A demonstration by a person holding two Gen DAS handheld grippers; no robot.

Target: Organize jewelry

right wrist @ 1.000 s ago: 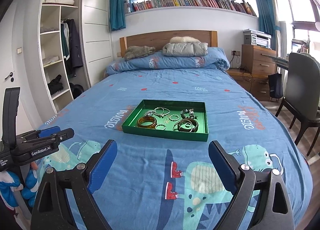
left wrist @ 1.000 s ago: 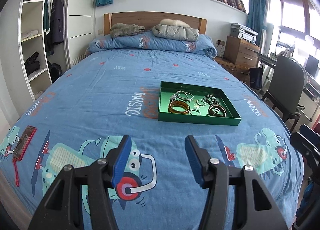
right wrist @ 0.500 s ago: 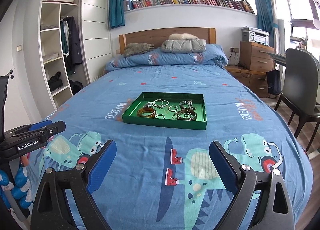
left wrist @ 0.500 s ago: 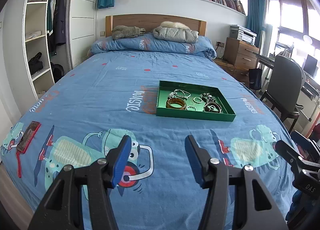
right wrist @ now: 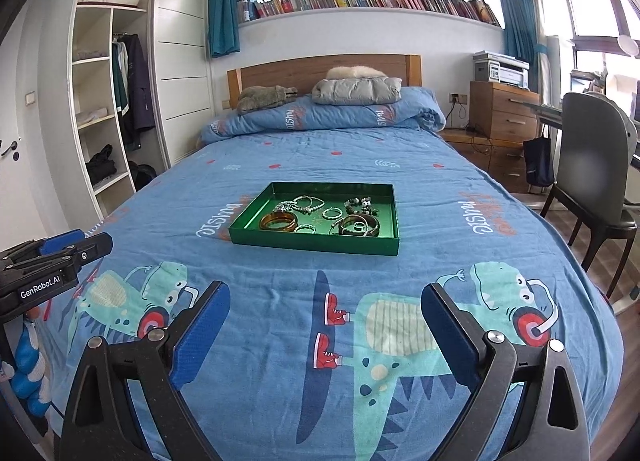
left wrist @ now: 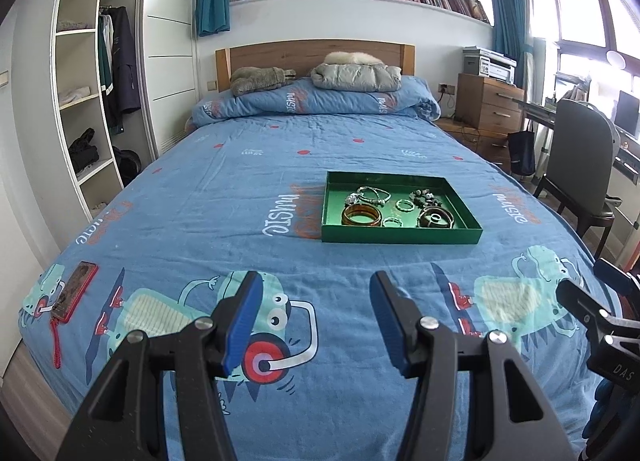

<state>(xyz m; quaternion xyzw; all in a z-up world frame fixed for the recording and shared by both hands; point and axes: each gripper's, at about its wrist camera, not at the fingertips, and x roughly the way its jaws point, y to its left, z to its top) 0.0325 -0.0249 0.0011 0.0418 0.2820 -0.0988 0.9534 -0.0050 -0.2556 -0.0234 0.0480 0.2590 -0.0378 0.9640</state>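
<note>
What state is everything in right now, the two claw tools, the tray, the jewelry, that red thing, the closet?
left gripper: open, empty, above the bedspread.
right gripper: open, empty.
green tray: flat on the bed, no lid.
amber bangle: lying in the tray.
dark bangle: lying in the tray.
small rings: loose in the tray.
red case: flat near the bed's edge.
wardrobe: shelves open.

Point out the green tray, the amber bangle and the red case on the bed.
green tray (right wrist: pixel 316 243): right wrist view, on its near outer wall.
amber bangle (left wrist: pixel 361 216): left wrist view, on the band's near rim.
red case (left wrist: pixel 75 295): left wrist view, on the middle of its face.
</note>
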